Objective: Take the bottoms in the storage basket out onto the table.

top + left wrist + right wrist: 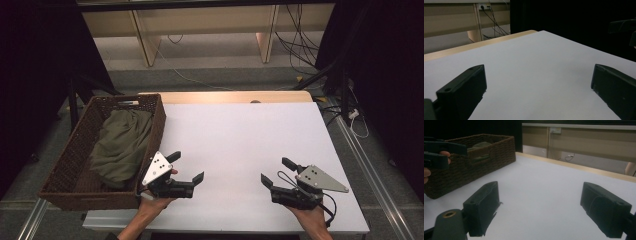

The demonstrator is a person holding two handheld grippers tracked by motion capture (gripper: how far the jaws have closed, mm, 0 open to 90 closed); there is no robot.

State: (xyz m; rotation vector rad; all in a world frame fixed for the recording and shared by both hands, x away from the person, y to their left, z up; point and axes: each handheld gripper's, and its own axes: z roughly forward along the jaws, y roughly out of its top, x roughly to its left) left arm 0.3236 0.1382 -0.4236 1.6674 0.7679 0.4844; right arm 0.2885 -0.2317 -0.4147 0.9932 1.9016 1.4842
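Observation:
A dark wicker basket [75,145] stands at the table's left side, and an olive green cloth [121,142] lies bundled inside it. My left gripper [187,166] hovers low over the white table [240,140] just right of the basket, jaws wide apart with nothing between them [537,86]. My right gripper [278,171] sits near the front right of the table, also open and empty [540,202]. The basket [474,167] stands to the left in the right gripper view, with the left gripper [441,152] in front of it.
Beyond the table's far wooden edge [225,96] are cables [295,45] on the floor and pale furniture legs. Dark curtains flank both sides. A metal rail [370,165] runs along the right of the table.

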